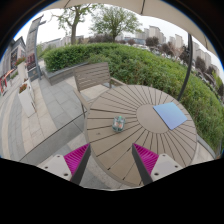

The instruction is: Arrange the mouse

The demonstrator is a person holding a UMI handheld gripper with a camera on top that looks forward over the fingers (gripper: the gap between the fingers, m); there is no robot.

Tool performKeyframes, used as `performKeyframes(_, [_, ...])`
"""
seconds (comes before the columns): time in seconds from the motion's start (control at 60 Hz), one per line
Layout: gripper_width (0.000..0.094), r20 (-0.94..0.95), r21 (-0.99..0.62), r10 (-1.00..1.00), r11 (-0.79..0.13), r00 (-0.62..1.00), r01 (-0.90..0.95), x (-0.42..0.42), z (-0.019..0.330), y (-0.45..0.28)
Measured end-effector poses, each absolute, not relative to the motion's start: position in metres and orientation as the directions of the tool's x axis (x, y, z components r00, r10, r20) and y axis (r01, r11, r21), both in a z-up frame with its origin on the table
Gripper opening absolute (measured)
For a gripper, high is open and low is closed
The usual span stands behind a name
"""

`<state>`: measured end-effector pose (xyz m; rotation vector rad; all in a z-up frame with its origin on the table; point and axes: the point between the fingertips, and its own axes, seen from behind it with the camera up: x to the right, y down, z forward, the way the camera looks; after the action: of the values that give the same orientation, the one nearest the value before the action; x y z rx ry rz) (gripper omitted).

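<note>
A small grey mouse [119,124] lies on a round wooden slatted table [140,140], left of the table's middle. A light blue mouse pad [171,115] lies on the table to the right of the mouse, apart from it. My gripper [111,165] is open and empty, high above the near part of the table. Its two fingers with magenta pads [76,157] stand wide apart. The mouse is ahead of the fingers, well beyond them.
The table stands on a paved terrace [50,110]. A wooden bench [92,75] stands behind the table, with a green hedge [150,65] beyond it. A chair [27,95] stands at the left. Trees and buildings are far off.
</note>
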<state>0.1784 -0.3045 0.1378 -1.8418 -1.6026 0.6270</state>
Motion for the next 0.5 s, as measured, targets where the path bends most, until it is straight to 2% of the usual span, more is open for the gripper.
performKeyframes(0.283, [0.0854, 0.024, -0.749, 0.973, -0.135, 0.231, 0.649, 0.142, 0.107, -0.283])
performKeyframes(0.5, [0.0854, -0.004, -0.770, 0.965, -0.170, 0.261, 0.615, 0.091, 0.064, -0.270])
